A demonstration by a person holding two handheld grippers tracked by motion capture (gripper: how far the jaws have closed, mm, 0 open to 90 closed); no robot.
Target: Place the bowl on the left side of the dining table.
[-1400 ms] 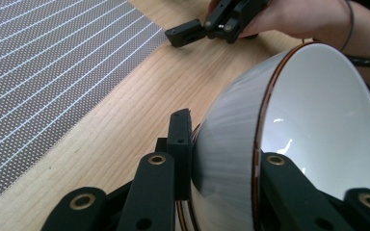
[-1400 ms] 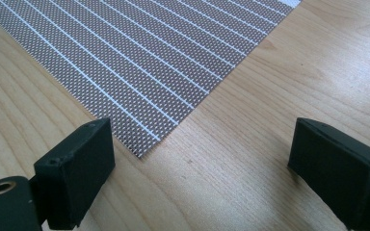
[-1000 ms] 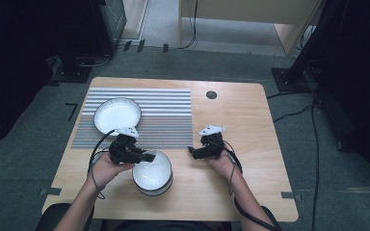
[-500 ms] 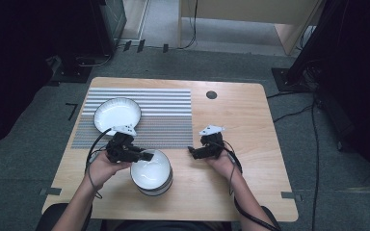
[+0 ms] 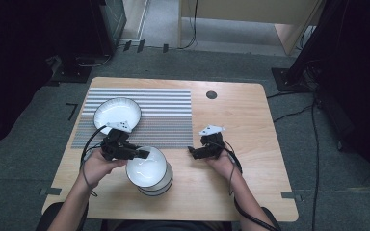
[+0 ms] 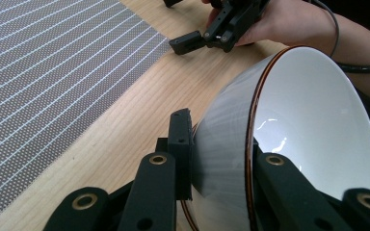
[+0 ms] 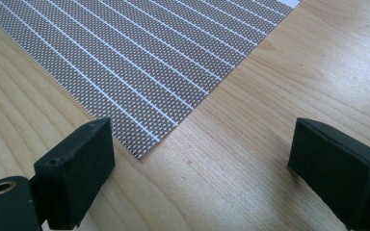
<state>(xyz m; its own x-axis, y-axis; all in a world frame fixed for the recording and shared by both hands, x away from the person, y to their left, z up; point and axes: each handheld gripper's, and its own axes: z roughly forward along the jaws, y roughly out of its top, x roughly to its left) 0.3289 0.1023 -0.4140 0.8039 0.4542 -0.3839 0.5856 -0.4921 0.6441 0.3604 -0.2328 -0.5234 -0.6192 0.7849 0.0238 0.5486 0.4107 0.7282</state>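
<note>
The left gripper [image 5: 142, 154] is clamped on the rim of a white bowl [image 5: 147, 166], one jaw outside the wall and one inside, as the left gripper view shows close up [image 6: 221, 168]. The bowl [image 6: 308, 125] has a thin brown line round its rim and is tilted in that view. In the high view it sits on top of a stack of bowls [image 5: 160, 188] at the near middle of the tabletop [image 5: 250, 183], just below the near edge of the striped mat [image 5: 168, 115]. A white plate [image 5: 117, 113] lies on the mat's left part, beyond the left hand [image 5: 99, 166].

The right gripper [image 5: 192, 153] rests low over bare wood to the right of the bowls, well apart from them, pointing toward the mat's near right corner. Its jaws stand wide apart with nothing between them, and the right gripper view [image 7: 200, 159] shows the mat's corner [image 7: 144, 144] just ahead. The right hand [image 5: 221, 161] holds it from behind.
</note>
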